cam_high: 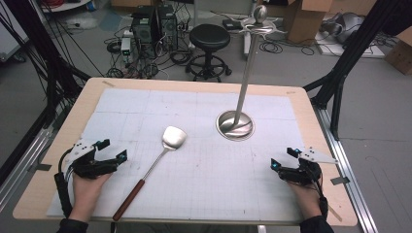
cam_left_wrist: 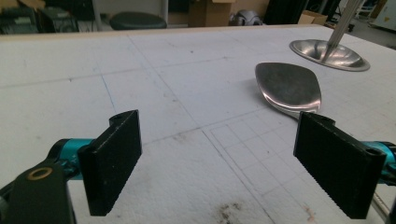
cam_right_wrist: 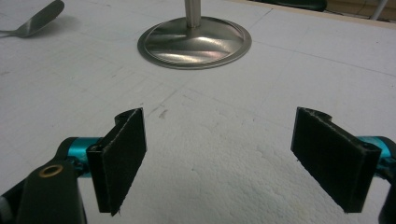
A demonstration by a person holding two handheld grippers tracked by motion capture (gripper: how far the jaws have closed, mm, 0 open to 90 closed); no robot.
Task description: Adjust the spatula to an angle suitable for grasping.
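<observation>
Cardboard boxes, a black stool (cam_high: 209, 36), computer towers and loose cables crowd the grey floor behind a pale wooden table (cam_high: 311, 121), which is covered by a white gridded mat (cam_high: 194, 174).

On the mat, left of centre, lies a metal spatula (cam_high: 155, 160): its shiny blade points away from the person and its reddish-brown wooden handle runs back toward the near edge, slanting to the left. Just beyond it and to the right stands a tall metal stand (cam_high: 236, 124) with a round dish-like base and a slim pole that ends in hooked arms and a ball at the top.

At the near left corner of the mat, the left gripper (cam_high: 115, 150) rests in the person's hand, its jaws spread wide with nothing between them. It sits near the spatula, apart from it. In the left gripper view the blade shows just past the right-hand jaw, with the base of the stand farther off.

At the near right, the right gripper (cam_high: 283, 158) is also held low over the mat, jaws wide and empty. It is well apart from the spatula. The right gripper view looks toward the stand's base, and what seems to be the spatula blade shows blurred at the upper left corner.
</observation>
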